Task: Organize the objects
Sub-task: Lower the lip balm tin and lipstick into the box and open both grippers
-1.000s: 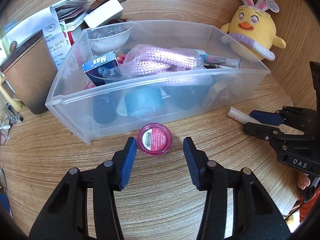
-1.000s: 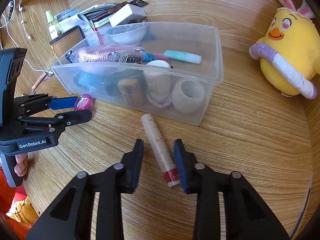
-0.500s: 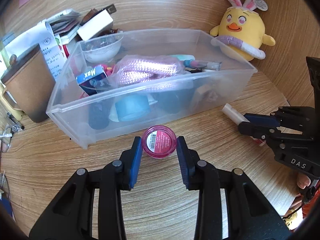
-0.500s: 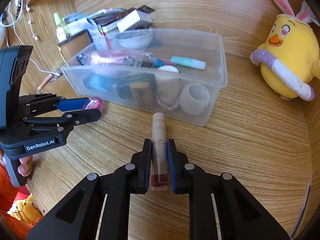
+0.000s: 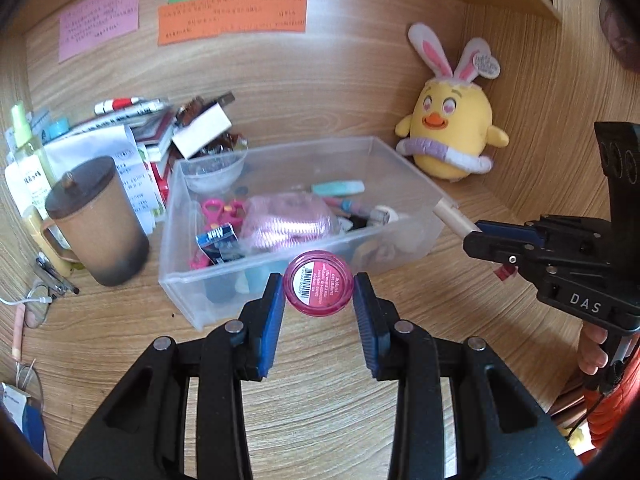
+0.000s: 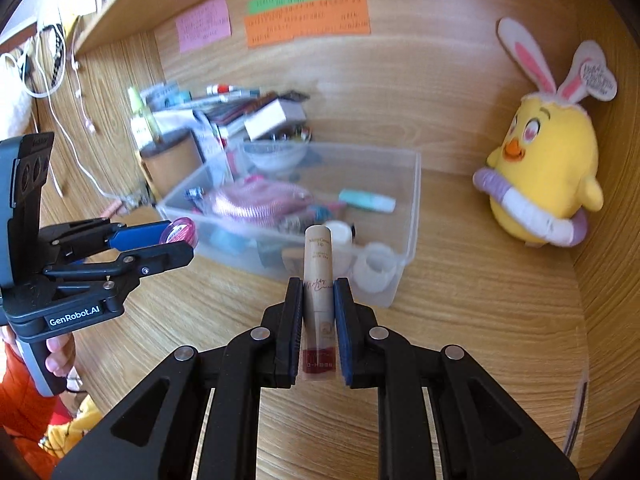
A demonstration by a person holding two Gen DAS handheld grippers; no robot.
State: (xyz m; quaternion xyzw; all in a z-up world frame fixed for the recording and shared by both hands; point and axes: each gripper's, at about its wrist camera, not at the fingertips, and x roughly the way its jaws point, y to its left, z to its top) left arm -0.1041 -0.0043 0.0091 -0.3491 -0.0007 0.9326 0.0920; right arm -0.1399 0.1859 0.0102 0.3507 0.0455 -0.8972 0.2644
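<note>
we note the left gripper [image 5: 319, 284] clenched on a round pink jar [image 5: 319, 282], barcode label facing the camera; its pads press the jar's sides and the jar is clear of the wooden desk [image 5: 320, 380], in front of the near wall of the clear plastic bin [image 5: 404, 168]. the right gripper [image 6: 318, 300] grips a slim beige tube [image 6: 318, 280] lengthwise, its dark red end toward the camera, its cap pointing at the bin. both sets of jaws have just been closing, each with its item between the pads.

the bin already holds a pink mesh pouch [image 5: 286, 220], pink scissors [image 5: 214, 208], a small blue box [image 5: 216, 240], a teal tube [image 5: 338, 188] and a clear bowl [image 5: 214, 172] at the back left corner. just left of the bin stands a brown lidded mug [image 5: 98, 220]; behind it, a heap of papers and books [image 5: 136, 132]. a yellow plush chick [image 5: 452, 128] with bunny ears sits to the right, apart from the bin. coloured sticky notes [image 5: 232, 12] hang on the back panel. the right-wrist view is blurred around the bin.
</note>
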